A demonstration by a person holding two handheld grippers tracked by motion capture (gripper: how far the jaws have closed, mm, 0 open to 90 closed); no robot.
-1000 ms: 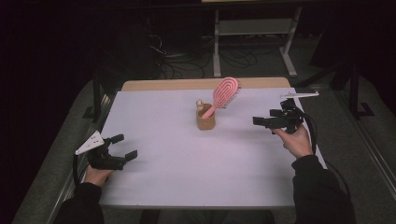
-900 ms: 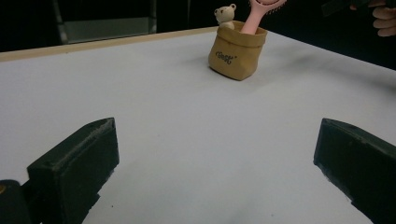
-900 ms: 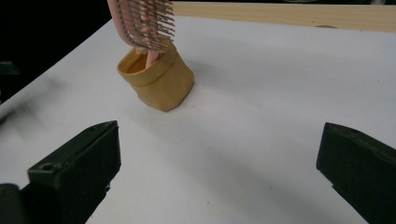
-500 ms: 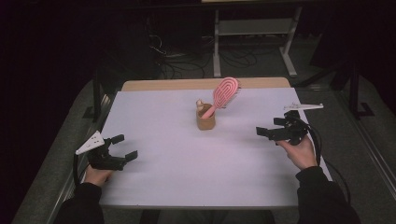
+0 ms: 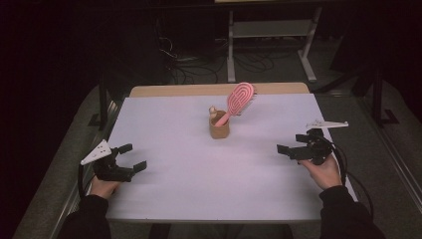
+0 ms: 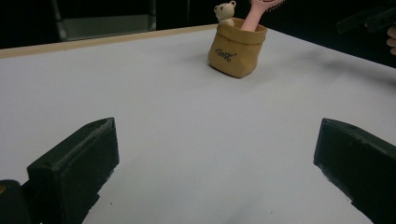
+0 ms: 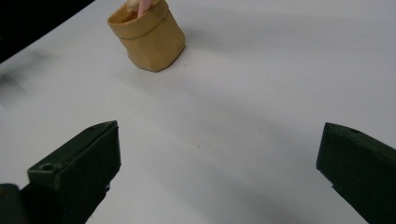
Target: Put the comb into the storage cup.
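Observation:
A small tan paper-like pouch (image 5: 219, 129) stands upright near the middle of the white table (image 5: 199, 174). A pink hairbrush (image 5: 240, 99) leans out of it, handle down, beside a little cream bear figure (image 5: 213, 110). The pouch (image 6: 237, 48) with the bear (image 6: 226, 11) lies far ahead in the left gripper view, and the pouch (image 7: 148, 39) sits ahead to the left in the right gripper view. My left gripper (image 5: 132, 157) rests open near the table's left edge. My right gripper (image 5: 293, 144) is open near the right edge. Both are empty.
A wooden strip (image 5: 199, 89) runs along the table's far edge. Beyond it, on the dark floor, stand a metal shelf frame (image 5: 268, 35) and tangled cables (image 5: 189, 69). A black cable (image 5: 356, 181) trails from the right gripper.
My right gripper has drawn back from beside the pouch toward the near right and sunk lower to the table. The left gripper has stayed put.

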